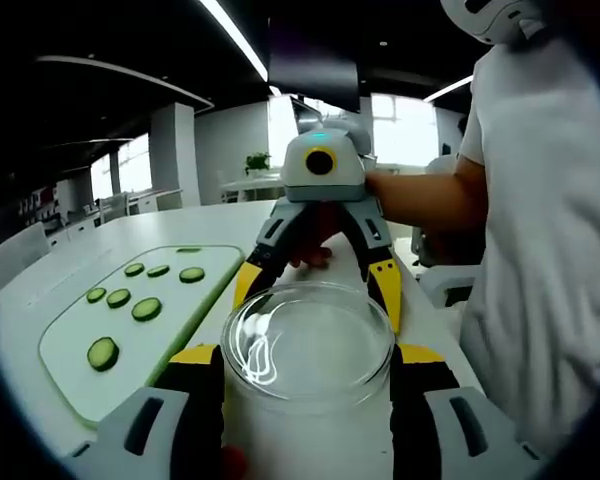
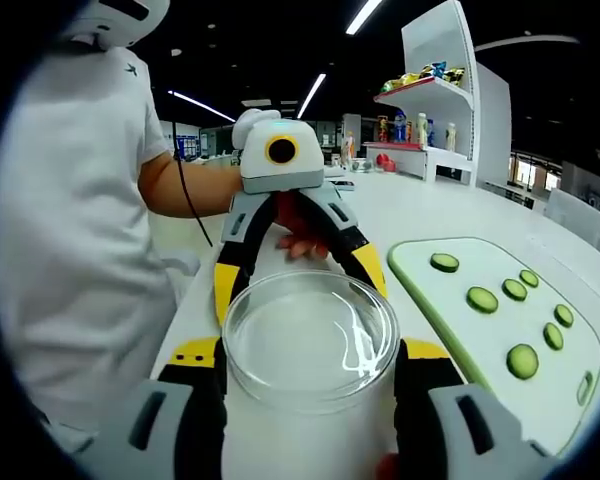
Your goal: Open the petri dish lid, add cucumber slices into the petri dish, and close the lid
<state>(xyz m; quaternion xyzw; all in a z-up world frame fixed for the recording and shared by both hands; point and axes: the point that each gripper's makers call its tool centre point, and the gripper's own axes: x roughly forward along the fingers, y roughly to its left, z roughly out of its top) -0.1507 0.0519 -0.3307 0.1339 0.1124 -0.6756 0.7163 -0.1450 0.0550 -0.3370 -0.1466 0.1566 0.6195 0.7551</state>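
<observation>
While both tongs flank it, petri dish [image 1: 308, 345] sits between (slices [image 1: 130, 300] aside).

The clear round glass petri dish [image 1: 308, 345] stands upright on the white table [image 1: 160, 225], close to its edge by the person, with the transparent lid [image 2: 311, 335] still seated flat on top. Light glints across the glass, and nothing lies inside it. Just beside the dish, farther from that edge, round green cucumber slices [image 1: 146, 309] lie flat and spread apart on a pale green rectangular cutting board [image 2: 450, 290]. 7 slices are clear in the right gripper view.
</observation>
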